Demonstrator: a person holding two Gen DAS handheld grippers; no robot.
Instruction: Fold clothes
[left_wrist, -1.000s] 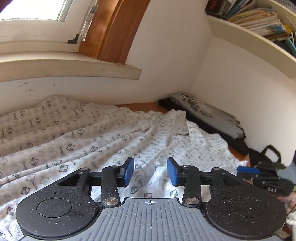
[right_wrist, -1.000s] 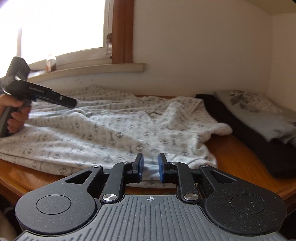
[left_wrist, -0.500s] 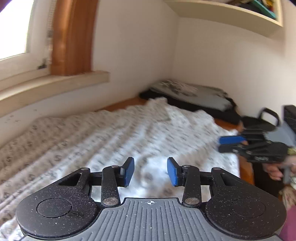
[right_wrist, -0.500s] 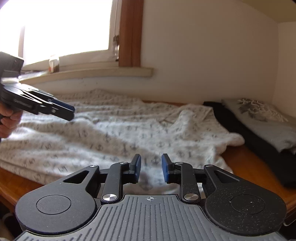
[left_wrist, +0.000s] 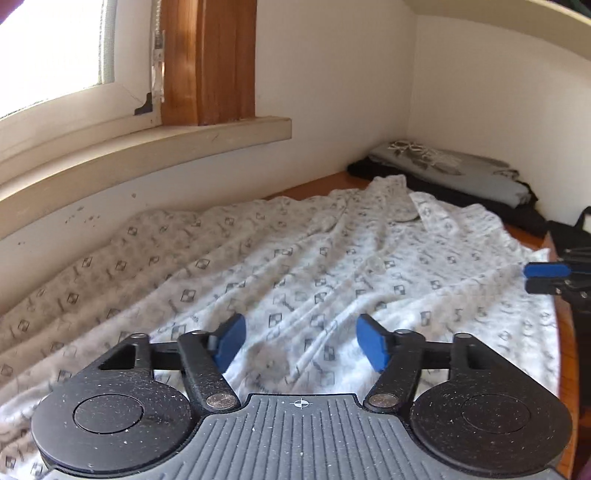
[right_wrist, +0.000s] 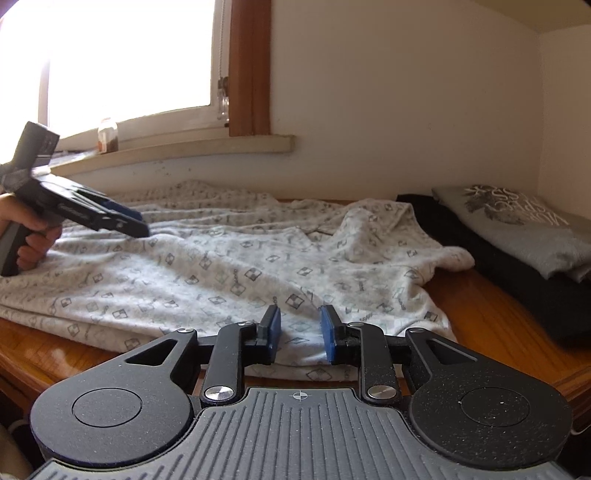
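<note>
A white garment with a grey square print (left_wrist: 295, 266) lies spread and rumpled on the wooden table (right_wrist: 480, 314). My left gripper (left_wrist: 301, 339) hovers just above its middle, jaws opening wide, with nothing between the blue pads. In the right wrist view a hand holds that left gripper (right_wrist: 122, 221) over the garment's (right_wrist: 221, 266) left part. My right gripper (right_wrist: 300, 336) sits low at the garment's near hem. A narrow gap shows between its pads and no cloth is pinched. The right gripper (left_wrist: 543, 277) also shows at the right edge of the left wrist view.
A folded grey printed shirt (right_wrist: 517, 229) rests on a stack of black clothes (right_wrist: 535, 295) in the right corner against the wall. A window sill (left_wrist: 147, 147) runs behind the table, with a small jar (right_wrist: 108, 134) on it. A shelf (left_wrist: 517, 22) hangs overhead.
The left gripper's jaws have spread much wider and its view has rolled and swung toward the window. The right gripper's jaws have parted slightly; it has barely moved.
</note>
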